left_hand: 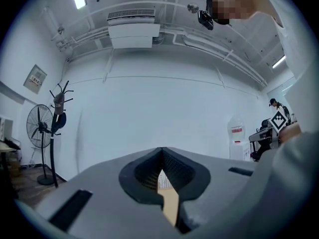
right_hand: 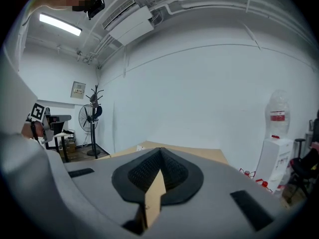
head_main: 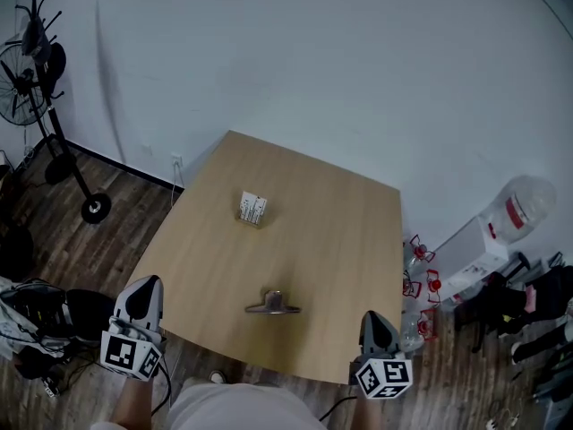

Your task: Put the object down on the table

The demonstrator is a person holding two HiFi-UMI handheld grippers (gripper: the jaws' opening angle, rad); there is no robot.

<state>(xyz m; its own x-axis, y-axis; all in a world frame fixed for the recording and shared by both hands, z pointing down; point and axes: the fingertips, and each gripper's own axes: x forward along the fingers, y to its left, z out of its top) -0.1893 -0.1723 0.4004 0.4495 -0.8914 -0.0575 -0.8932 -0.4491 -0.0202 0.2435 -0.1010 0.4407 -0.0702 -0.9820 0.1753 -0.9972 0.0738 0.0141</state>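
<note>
A small white printed box (head_main: pixel 253 209) lies on the wooden table (head_main: pixel 340 231) toward its far side. A grey metal piece (head_main: pixel 273 305) rests near the front edge. My left gripper (head_main: pixel 148 287) hangs off the table's front left corner, its jaws shut with nothing in them. My right gripper (head_main: pixel 373 317) sits at the front right edge, also shut and empty. In the left gripper view the closed jaws (left_hand: pixel 162 152) leave only a slit, through which the box (left_hand: pixel 163 182) and the table show. The right gripper view shows its jaws (right_hand: pixel 160 152) meeting over the tabletop (right_hand: pixel 199 154).
A standing fan (head_main: pixel 36 88) and a coat rack stand at the left on the wooden floor. Bags (head_main: pixel 31 307) lie by my left side. A water dispenser with its bottle (head_main: pixel 515 206) and red-capped bottles (head_main: pixel 421 280) sit right of the table. A white wall lies behind.
</note>
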